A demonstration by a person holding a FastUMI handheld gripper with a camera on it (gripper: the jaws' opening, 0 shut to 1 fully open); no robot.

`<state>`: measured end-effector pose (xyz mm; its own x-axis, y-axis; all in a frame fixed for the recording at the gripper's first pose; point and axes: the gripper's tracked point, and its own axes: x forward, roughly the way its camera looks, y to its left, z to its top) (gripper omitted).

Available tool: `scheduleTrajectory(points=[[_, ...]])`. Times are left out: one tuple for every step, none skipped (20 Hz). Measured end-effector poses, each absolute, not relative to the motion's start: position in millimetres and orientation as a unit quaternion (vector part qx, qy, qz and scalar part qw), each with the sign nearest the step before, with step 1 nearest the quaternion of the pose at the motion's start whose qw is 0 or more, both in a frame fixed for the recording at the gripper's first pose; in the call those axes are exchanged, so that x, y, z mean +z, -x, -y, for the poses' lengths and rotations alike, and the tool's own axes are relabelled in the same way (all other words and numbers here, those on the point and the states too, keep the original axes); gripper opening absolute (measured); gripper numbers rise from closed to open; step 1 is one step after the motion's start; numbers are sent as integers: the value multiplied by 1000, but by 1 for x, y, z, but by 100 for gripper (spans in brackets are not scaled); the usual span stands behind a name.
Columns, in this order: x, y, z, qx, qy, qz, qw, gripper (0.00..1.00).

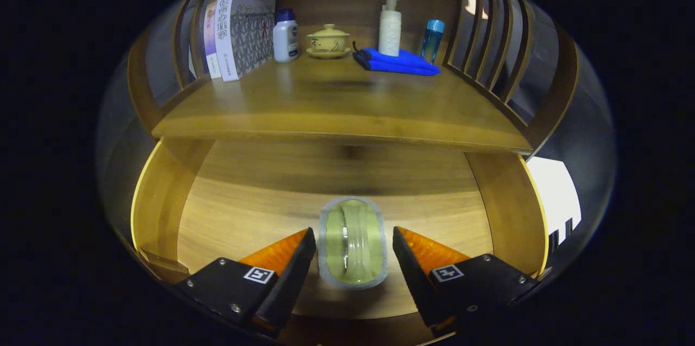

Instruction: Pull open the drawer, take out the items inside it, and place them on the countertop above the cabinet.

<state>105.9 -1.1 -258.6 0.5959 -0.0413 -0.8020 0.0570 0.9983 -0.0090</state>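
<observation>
An open drawer (228, 215) lies below the cabinet's surface (336, 107), with a sponge (353, 248) on its floor, between the spread fingers (353, 251) and touching neither. On the surface above, a lidded cup (328, 41) stands mid-back; left of it a small bottle (285, 35), then books (239, 28); right of it a folded cloth (399, 62), a pump bottle (390, 25) and a slim bottle (433, 40).

Open drawer (228, 215): bare wooden floor to either side of the pale green dish (353, 248), which lies between the parted fingers of the gripper (354, 251); side walls close in left and right. Countertop (336, 107): front half bare; books (239, 28), white bottle (285, 36), lidded cup (328, 42), pump bottle (390, 25), blue cloth (396, 62) and blue bottle (433, 39) line the back.
</observation>
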Motion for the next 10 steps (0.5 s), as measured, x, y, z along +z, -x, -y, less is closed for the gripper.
scheduleTrajectory(points=[[-260,-105,1,-25,-12,-449,893,88],[-262,-105,2,-23,-18,-450,893,84],[-264,-105,2,-24,-27,-451,892,82],[-266,-104,1,-23,-37,-453,890,78],[-267,-104,2,-25,-43,-454,890,75],[-270,-105,5,-27,-47,-454,889,70],[-274,-102,7,-30,-50,-457,888,67],[-279,-99,8,-35,-56,-465,883,58],[-285,-96,8,-37,-62,-472,879,54],[-283,-97,4,-30,-77,-465,881,45]])
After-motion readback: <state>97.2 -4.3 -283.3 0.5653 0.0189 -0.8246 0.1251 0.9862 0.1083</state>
